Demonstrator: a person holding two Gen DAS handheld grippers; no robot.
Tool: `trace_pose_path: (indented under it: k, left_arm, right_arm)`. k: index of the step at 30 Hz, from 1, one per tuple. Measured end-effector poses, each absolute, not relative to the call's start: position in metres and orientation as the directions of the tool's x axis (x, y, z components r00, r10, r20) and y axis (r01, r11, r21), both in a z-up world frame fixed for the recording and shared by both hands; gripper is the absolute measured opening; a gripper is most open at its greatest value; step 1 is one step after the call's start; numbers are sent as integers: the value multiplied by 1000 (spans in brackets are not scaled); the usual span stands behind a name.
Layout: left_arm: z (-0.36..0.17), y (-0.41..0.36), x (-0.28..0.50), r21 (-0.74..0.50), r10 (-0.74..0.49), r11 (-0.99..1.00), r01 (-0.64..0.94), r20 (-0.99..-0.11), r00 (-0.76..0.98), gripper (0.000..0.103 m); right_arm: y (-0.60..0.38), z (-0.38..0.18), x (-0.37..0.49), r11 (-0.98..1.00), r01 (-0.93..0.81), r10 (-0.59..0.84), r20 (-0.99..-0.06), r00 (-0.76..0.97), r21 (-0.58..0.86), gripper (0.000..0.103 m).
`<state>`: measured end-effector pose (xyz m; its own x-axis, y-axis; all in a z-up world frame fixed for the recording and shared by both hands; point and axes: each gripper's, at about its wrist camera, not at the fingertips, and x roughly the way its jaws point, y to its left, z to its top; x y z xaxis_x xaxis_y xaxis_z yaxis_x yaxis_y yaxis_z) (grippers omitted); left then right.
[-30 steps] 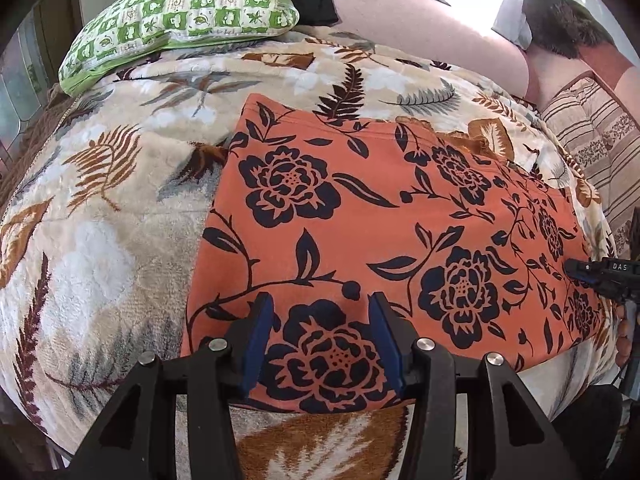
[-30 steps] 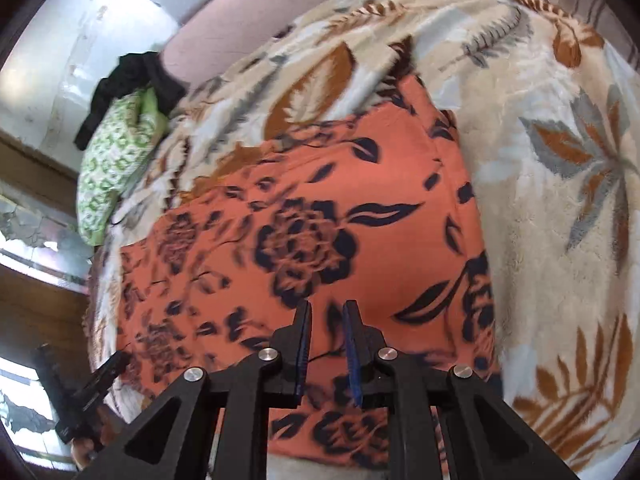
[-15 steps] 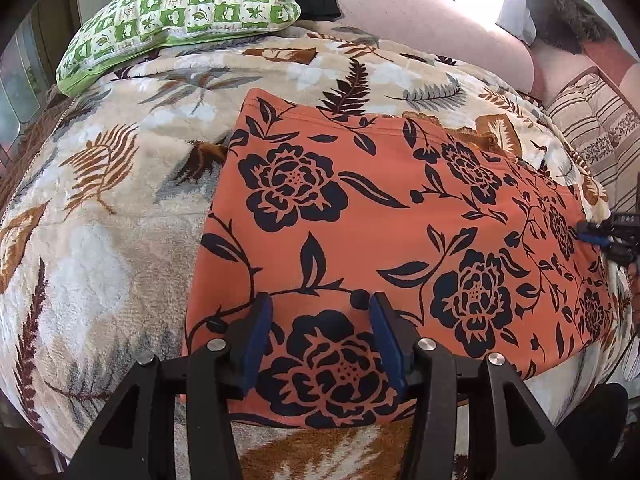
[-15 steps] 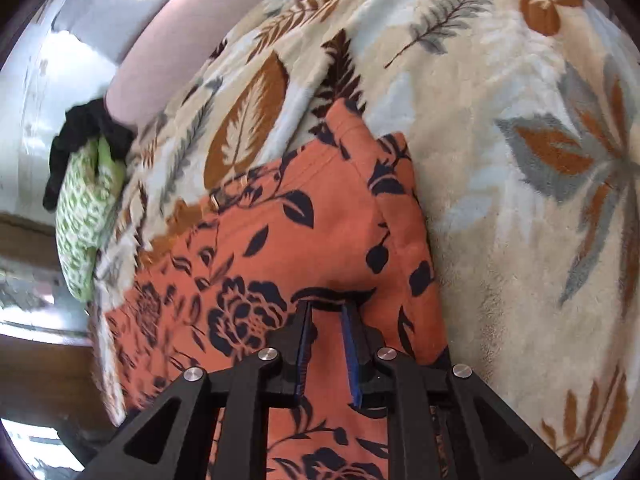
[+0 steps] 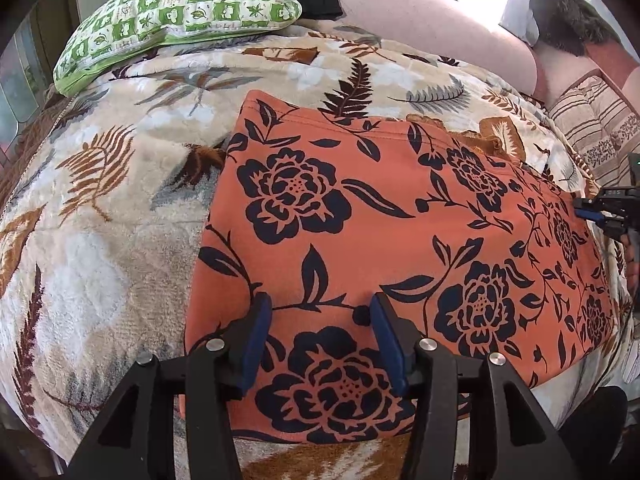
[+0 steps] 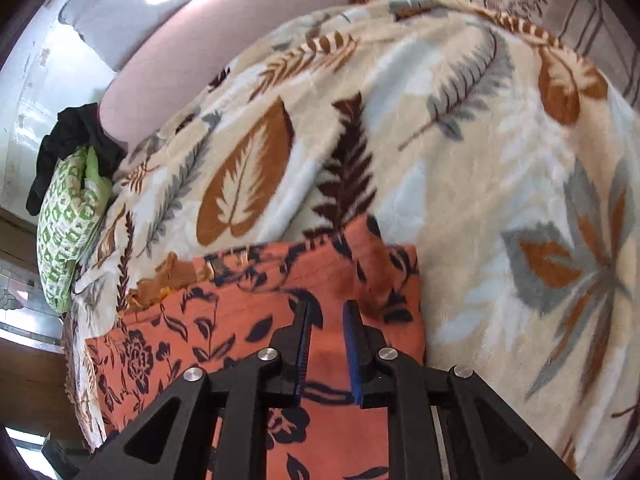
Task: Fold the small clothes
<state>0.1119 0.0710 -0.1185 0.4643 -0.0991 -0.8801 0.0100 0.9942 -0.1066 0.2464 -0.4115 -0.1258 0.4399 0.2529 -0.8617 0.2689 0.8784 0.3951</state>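
The left gripper [image 5: 320, 312] hangs spread over the near edge of the orange floral cloth [image 5: 380, 220], nothing pinched. The right gripper [image 6: 326, 320], jaws narrowly parted, sits over the cloth's far right corner; whether it pinches fabric I cannot tell. The cloth lies flat on a leaf-print blanket [image 5: 100, 220]. A green pillow [image 5: 180, 12] rests far left.
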Motion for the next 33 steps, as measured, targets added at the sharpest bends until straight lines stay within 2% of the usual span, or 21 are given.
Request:
trace_pose_path:
  k: [3, 7, 9, 12, 14, 15, 18, 19, 21, 23, 27, 29, 33]
  left_arm:
    - [-118, 72, 112, -113, -103, 994, 6, -881, 462, 52]
    - [-119, 72, 113, -106, -99, 994, 10, -882, 460, 52]
    - [-118, 71, 113, -103, -95, 995, 8, -882, 461, 52]
    - [-116, 71, 112, -105, -95, 995, 5, -883, 460, 52]
    - [-117, 72, 112, -97, -88, 995, 4, -883, 460, 52]
    - [-117, 72, 112, -98, -89, 995, 2, -885, 458, 52]
    - [-115, 73, 111, -101, -87, 995, -6, -886, 456, 52]
    - [-115, 72, 110, -99, -87, 995, -3, -887, 453, 52]
    - [-113, 72, 108, -90, -80, 996, 1, -886, 457, 52]
    - [-112, 72, 107, -83, -72, 997, -3, -888, 455, 52]
    - [-105, 70, 99, -107, -92, 994, -6, -878, 470, 52]
    - [-100, 65, 95, -120, -101, 993, -6, -867, 488, 52]
    - [-94, 49, 88, -136, -119, 991, 4, -858, 500, 60]
  right_arm:
    - [-431, -152, 252, 830, 352, 280, -868, 409, 433, 19]
    - [-422, -128, 247, 862, 277, 263, -841, 473, 425, 19]
    - [-429, -133, 252, 871, 304, 220, -861, 458, 385, 19]
    - [-448, -141, 246, 799, 390, 262, -849, 460, 457, 19]
    - [-439, -123, 243, 830, 316, 269, -825, 497, 460, 19]
    - [-434, -118, 243, 856, 277, 253, -821, 512, 436, 19]
    - [-446, -144, 250, 872, 362, 167, -896, 410, 329, 19]
    - [-458, -155, 247, 833, 406, 211, -893, 397, 377, 33]
    - [-465, -148, 237, 805, 424, 220, -873, 436, 415, 34]
    - [-455, -131, 229, 853, 378, 175, -881, 440, 359, 50]
    - [-448, -97, 186, 852, 320, 209, -830, 517, 414, 61]
    - [-440, -85, 157, 817, 309, 259, -790, 556, 486, 65]
    - [-426, -81, 87, 750, 273, 359, -717, 597, 602, 70]
